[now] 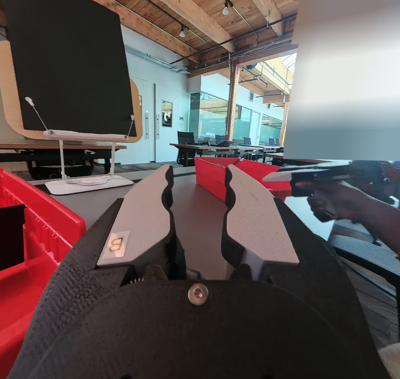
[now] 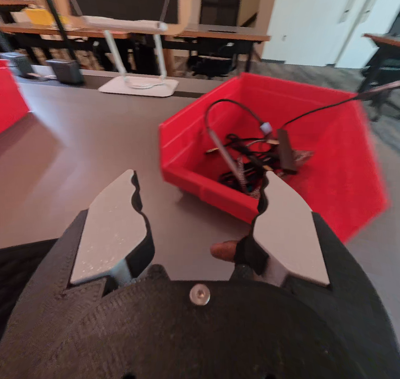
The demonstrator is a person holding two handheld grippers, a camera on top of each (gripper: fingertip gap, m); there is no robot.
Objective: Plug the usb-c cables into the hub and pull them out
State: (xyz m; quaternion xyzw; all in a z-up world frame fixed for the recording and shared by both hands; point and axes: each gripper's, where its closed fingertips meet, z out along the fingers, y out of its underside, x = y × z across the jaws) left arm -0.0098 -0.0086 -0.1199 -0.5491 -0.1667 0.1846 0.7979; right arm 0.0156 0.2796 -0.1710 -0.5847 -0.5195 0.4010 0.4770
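Left gripper: fingers parted, nothing between them, held low over the dark table. Right gripper: fingers spread wide, empty, poised just short of the red bin at the table's right side. Inside that bin lie a dark hub, a slim grey hub and a tangle of black cables; one cable trails out over the bin's far rim. A second red bin sits at the left. A white stand holds a black board at the far edge

Left gripper and right gripper hover, jaws apart, empty.
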